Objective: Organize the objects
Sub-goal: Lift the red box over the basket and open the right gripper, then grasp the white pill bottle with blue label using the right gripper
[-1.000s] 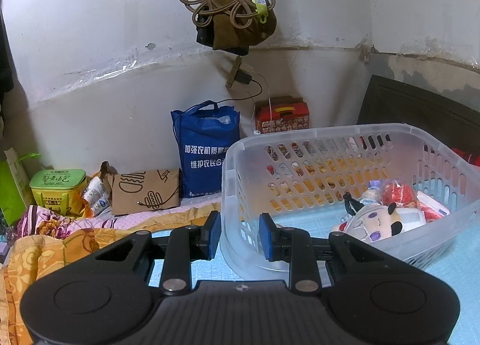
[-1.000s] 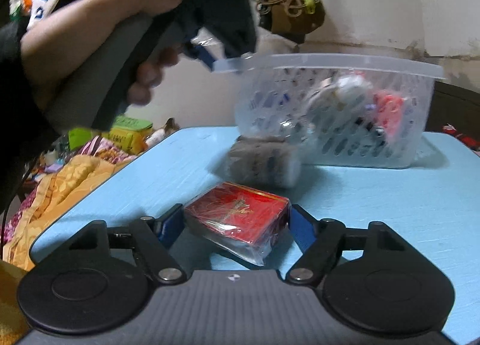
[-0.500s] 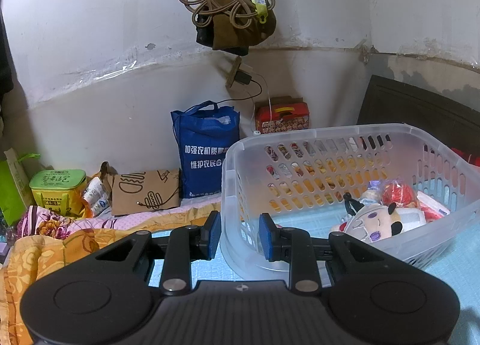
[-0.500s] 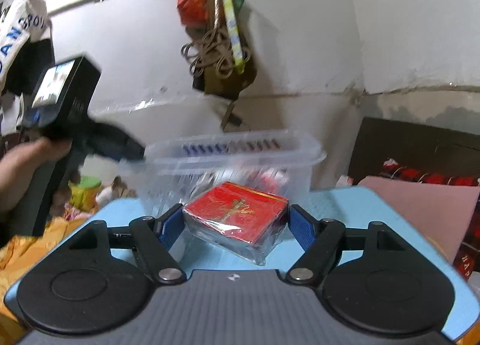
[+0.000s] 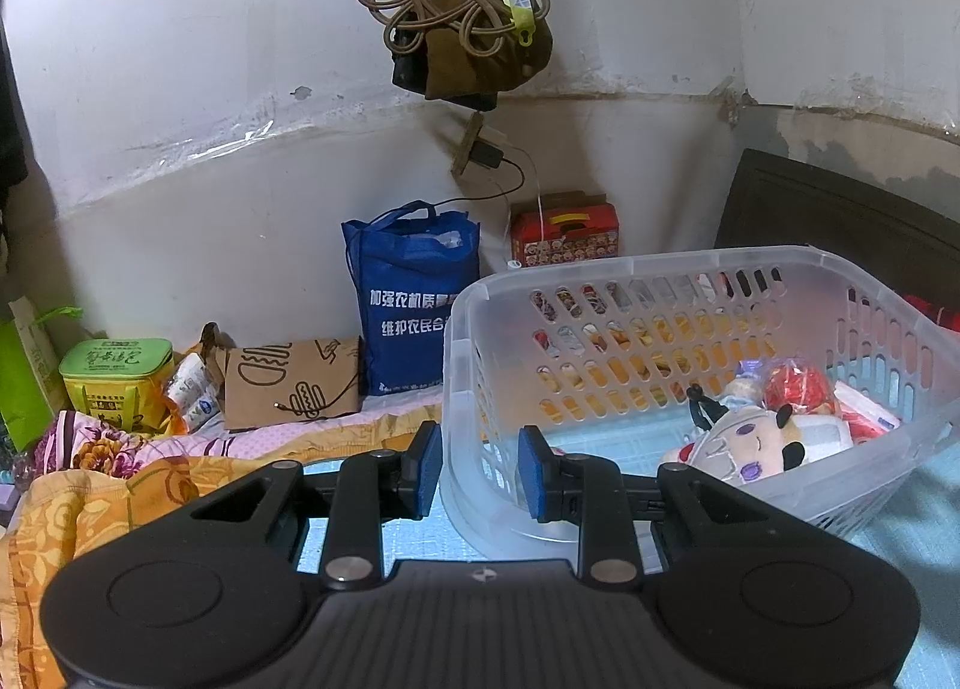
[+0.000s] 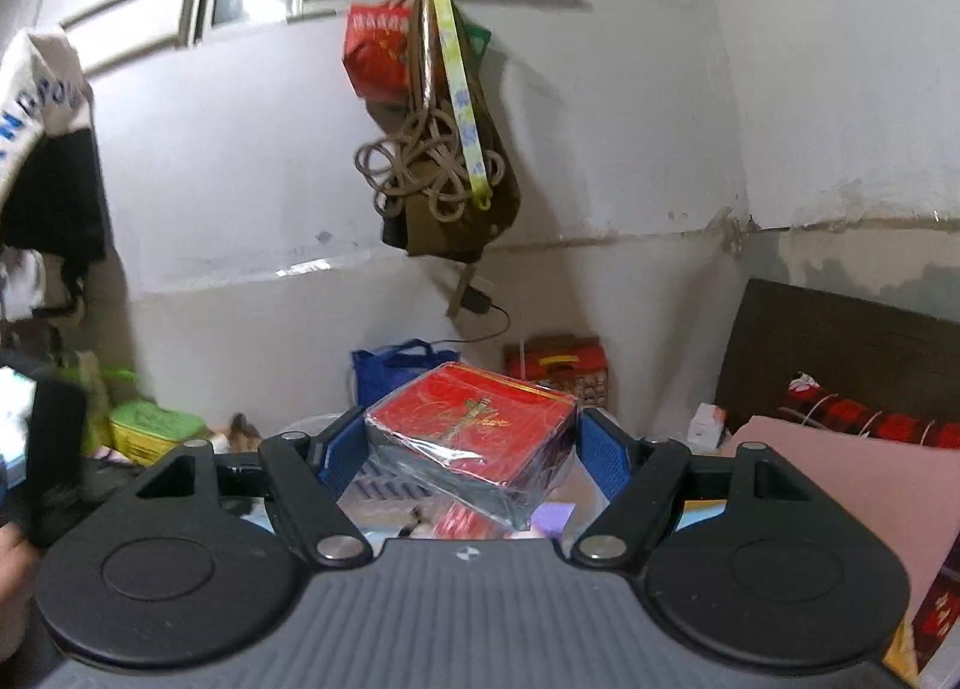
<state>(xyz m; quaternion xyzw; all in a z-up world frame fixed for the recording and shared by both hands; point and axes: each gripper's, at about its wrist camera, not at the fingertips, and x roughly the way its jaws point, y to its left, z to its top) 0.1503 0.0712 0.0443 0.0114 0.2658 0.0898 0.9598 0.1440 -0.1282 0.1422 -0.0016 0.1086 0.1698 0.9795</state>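
Observation:
My left gripper is shut on the near left corner wall of the clear slotted basket, one blue pad outside and one inside. In the basket lie a plush doll, a red packet and other small packs. My right gripper is shut on a red box wrapped in clear film, held in the air. Below the box, part of the basket and its contents show. The left gripper's black body, held in a hand, is blurred at the left edge of the right wrist view.
The basket stands on a light blue table. Behind it are a blue tote bag, a red carton, a brown paper bag and a green tin. A bag with coiled rope hangs on the wall. A pink board lies right.
My right gripper has risen from the table with the red box and now hangs over the basket. The left gripper and the basket have kept still.

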